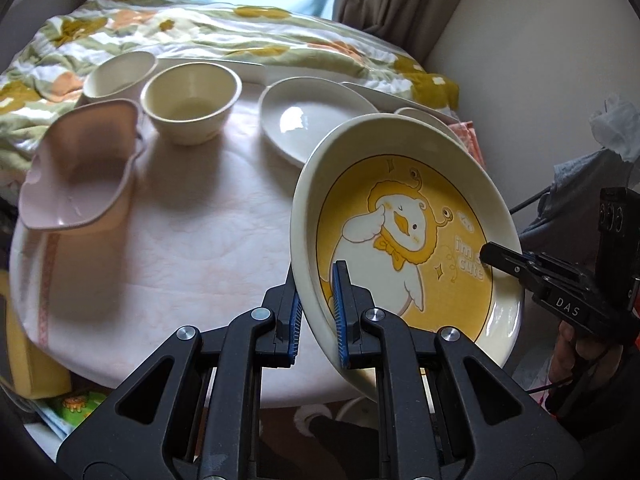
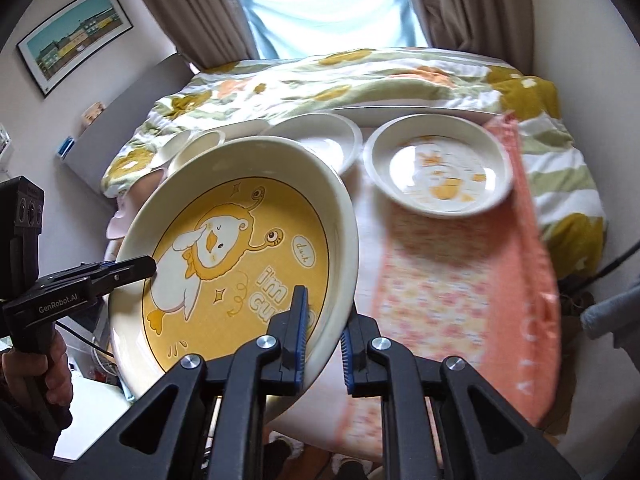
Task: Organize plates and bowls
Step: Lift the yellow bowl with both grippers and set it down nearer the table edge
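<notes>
Cream-glazed and glossy, the duck plate (image 1: 404,240) is a wide, shallow ceramic dish with a raised rim and a yellow well. A cartoon white duck in a lion's mane is printed there, with the words "i'm cute". It is held tilted in the air above the near edge of the table (image 1: 180,248), its printed face turned to both cameras.

The left gripper (image 1: 316,312) pinches the plate's rim, one blue ribbed pad inside the well and one against the outer wall. The right gripper (image 2: 324,334) straddles the opposite rim; its inner pad lies on the plate, while a gap shows between the rim and the outer pad, so I cannot tell whether it is actually gripping.

On the table, under a pale pink cloth, stand a deep round cream bowl (image 1: 191,102), a second cream bowl (image 1: 120,74) behind it, and a matte pink scalloped dish (image 1: 78,168). A plain white plate (image 1: 312,118) sits further back. In the right wrist view a smaller duck-printed plate (image 2: 438,168) rests on an orange woven towel (image 2: 472,280). A floral quilt (image 2: 320,80) lies crumpled behind everything.
</notes>
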